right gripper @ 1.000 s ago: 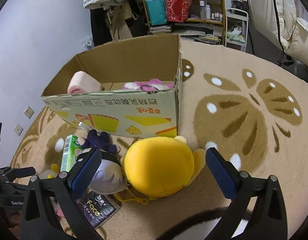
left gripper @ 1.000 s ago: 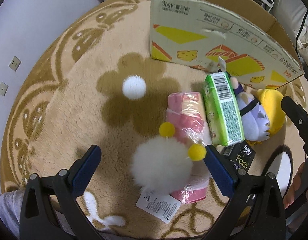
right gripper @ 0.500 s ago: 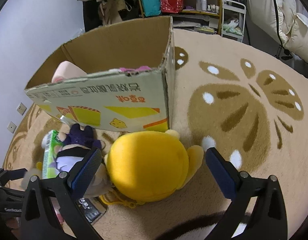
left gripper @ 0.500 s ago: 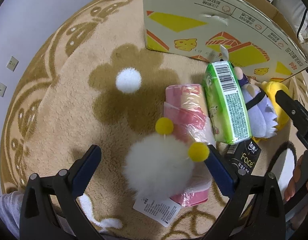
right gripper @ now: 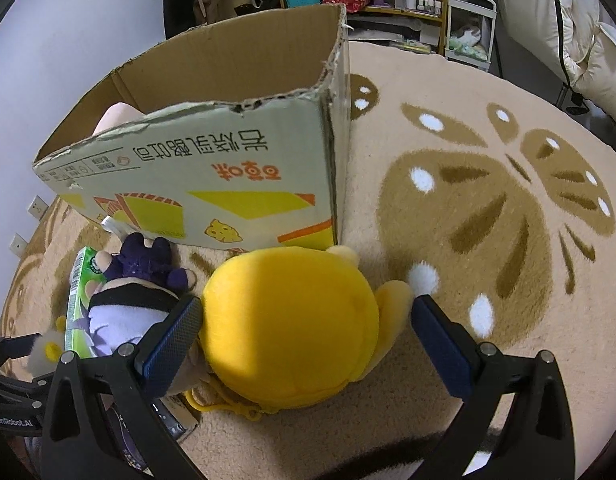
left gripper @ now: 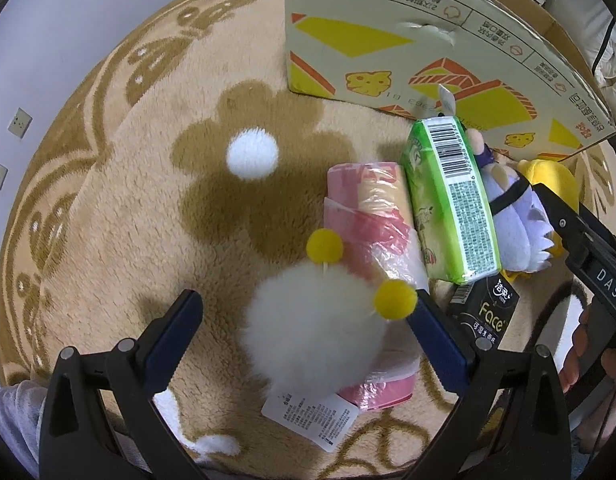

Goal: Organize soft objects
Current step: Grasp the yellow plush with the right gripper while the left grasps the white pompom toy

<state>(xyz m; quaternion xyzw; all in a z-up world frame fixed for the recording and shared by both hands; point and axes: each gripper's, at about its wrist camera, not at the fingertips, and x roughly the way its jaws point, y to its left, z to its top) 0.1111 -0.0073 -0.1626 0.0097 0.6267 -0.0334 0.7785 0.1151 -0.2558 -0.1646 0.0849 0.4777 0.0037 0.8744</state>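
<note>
Beige plush rug (left gripper: 120, 216) with brown floral and butterfly motifs, laid against a pale wall; cluttered shelving behind. 1 open cardboard box (right gripper: 236, 184), cheese graphics on its side, standing on the rug; inside, 1 pale pink soft item (right gripper: 116, 118) shows at the left end, the rest of the interior hidden. Loose on the rug beside the box: 1 white fluffy pompom toy (left gripper: 312, 332) with 2 yellow bobbles and a paper tag, resting on 1 pink plastic-wrapped pack (left gripper: 372, 236); 1 green tissue pack (left gripper: 448, 200) touching the pink pack's right side; 1 black "Face" tissue packet (left gripper: 486, 312) just below the green one; 1 purple-and-lilac plush doll (right gripper: 128, 296); 1 yellow plush toy (right gripper: 292, 324) touching the doll, near the box's front corner. Left gripper (left gripper: 306, 320): jaws wide apart, straddling the pompom toy, right pad by a yellow bobble, nothing clamped. Right gripper (right gripper: 306, 330): jaws wide apart around the yellow plush, left pad against it, not closed.
</note>
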